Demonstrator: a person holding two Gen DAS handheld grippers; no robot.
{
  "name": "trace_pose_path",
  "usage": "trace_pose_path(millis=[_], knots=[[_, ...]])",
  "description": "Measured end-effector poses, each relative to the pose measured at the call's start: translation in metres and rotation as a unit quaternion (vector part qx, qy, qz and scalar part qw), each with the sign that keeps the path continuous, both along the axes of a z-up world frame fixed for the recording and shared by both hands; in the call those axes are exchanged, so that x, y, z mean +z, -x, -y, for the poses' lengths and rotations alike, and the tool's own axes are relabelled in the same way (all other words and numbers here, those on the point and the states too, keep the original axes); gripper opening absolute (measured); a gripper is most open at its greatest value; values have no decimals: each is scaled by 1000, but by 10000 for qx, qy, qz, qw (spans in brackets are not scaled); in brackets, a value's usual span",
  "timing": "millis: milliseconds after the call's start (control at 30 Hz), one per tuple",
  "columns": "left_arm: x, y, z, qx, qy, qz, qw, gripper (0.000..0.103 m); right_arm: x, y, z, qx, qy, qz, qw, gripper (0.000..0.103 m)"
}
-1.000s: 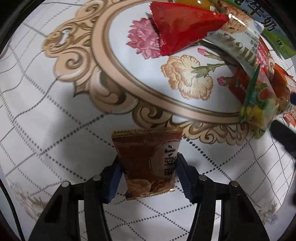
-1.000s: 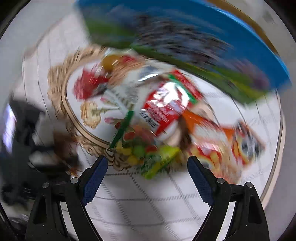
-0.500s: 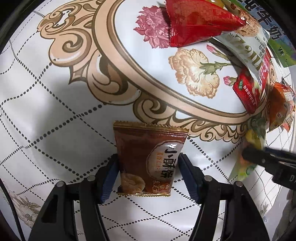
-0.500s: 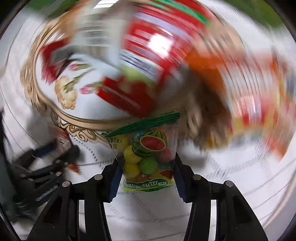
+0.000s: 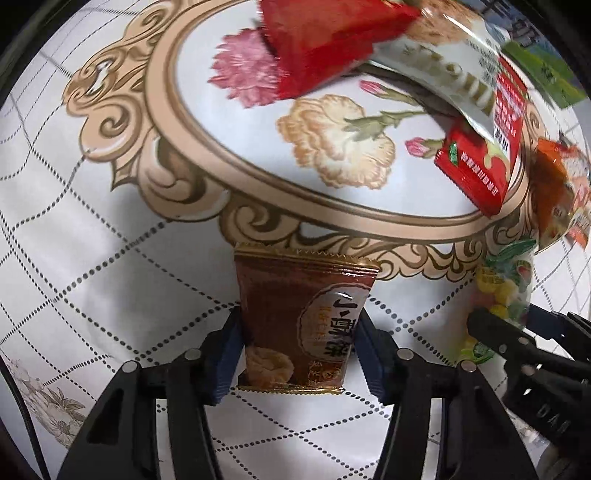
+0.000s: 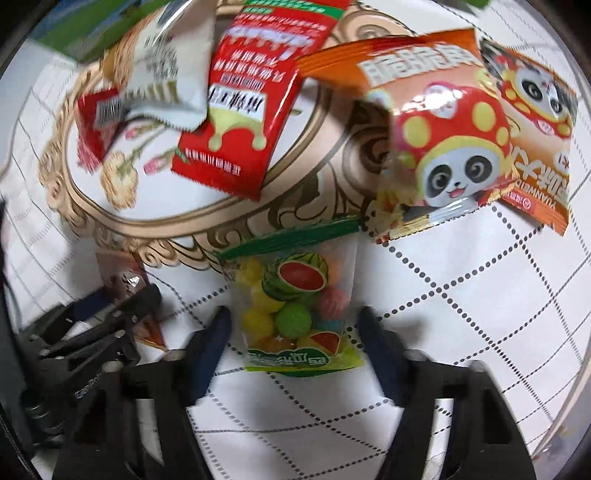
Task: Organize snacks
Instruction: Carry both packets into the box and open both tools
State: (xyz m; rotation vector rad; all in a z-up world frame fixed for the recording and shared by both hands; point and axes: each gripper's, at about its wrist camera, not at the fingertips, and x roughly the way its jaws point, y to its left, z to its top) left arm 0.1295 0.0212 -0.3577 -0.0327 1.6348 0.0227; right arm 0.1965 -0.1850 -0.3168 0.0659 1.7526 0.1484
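Note:
My left gripper (image 5: 297, 350) is shut on a brown snack packet (image 5: 301, 321), held upright just above the tablecloth. In the right wrist view the same packet (image 6: 123, 278) shows at the left in the left gripper (image 6: 122, 306). My right gripper (image 6: 295, 339) stands around a clear fruit-candy bag with a green top (image 6: 295, 306); the pads are apart from the bag's sides and the bag lies on the cloth. The candy bag (image 5: 504, 291) and right gripper (image 5: 517, 328) also show at the right of the left wrist view.
A pile of snacks lies beyond: a red triangular packet (image 5: 325, 40), a white packet (image 6: 166, 74), a red packet (image 6: 243, 110), two orange panda bags (image 6: 436, 140). A green and blue box (image 6: 85, 33) sits at the back. The patterned tablecloth (image 5: 92, 258) covers the table.
The right gripper took the candy bag, pulled it back out of the pile toward the left gripper, then opened its jaws off it. The left gripper kept its hold on the brown packet.

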Motion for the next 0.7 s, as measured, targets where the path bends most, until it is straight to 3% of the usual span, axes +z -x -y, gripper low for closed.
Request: trace_pose_path(millis=[400, 533, 700], knots=[[1, 3, 9, -48, -110, -2, 9999, 53, -7, 19, -28, 232, 227, 139, 9994, 55], [28, 2, 11, -59, 77, 136, 9999, 53, 9, 23, -28, 151, -20, 228, 9996, 55], [84, -10, 18, -146, 401, 547, 9976, 53, 68, 15, -14, -10, -527, 563, 9970, 55]])
